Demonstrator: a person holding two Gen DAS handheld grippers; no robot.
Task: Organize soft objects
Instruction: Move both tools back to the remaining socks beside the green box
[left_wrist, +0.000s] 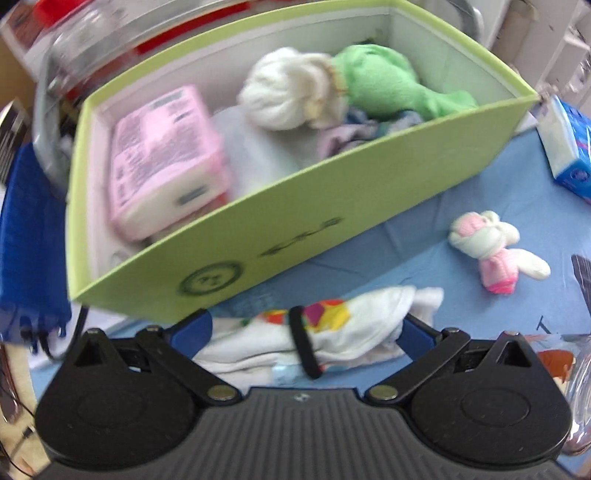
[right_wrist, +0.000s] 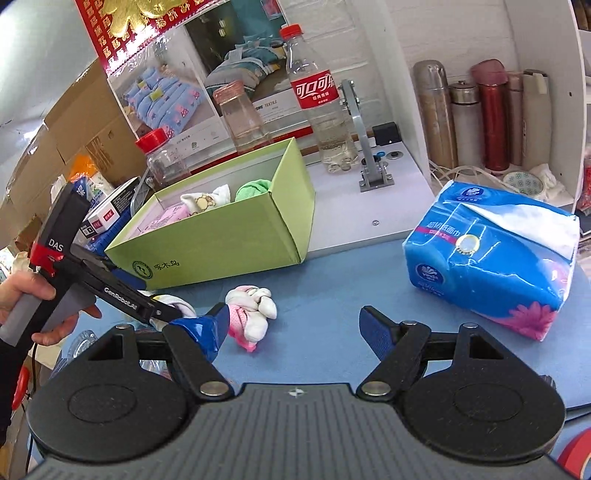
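A light green box (left_wrist: 295, 236) holds a pink pack (left_wrist: 162, 158), a white sock ball (left_wrist: 288, 96) and a green cloth (left_wrist: 384, 81). In front of it on the blue table lies a rolled white cloth with coloured patches (left_wrist: 332, 332), bound by a black band. My left gripper (left_wrist: 306, 328) points steeply down and stands open, one finger at each end of that roll. A knotted pink and white sock (right_wrist: 251, 317) lies to its right. My right gripper (right_wrist: 295, 325) is open and empty, its left finger just in front of the sock. A hand holds the left gripper (right_wrist: 166, 314).
A blue tissue pack (right_wrist: 491, 258) lies at the right of the blue table cover (right_wrist: 351, 280). Behind the green box (right_wrist: 221, 243) stand a cola bottle (right_wrist: 317, 96), a glass jar (right_wrist: 243, 118) and a red-capped jar (right_wrist: 162, 155). Thermos flasks (right_wrist: 491, 110) fill a shelf at the right.
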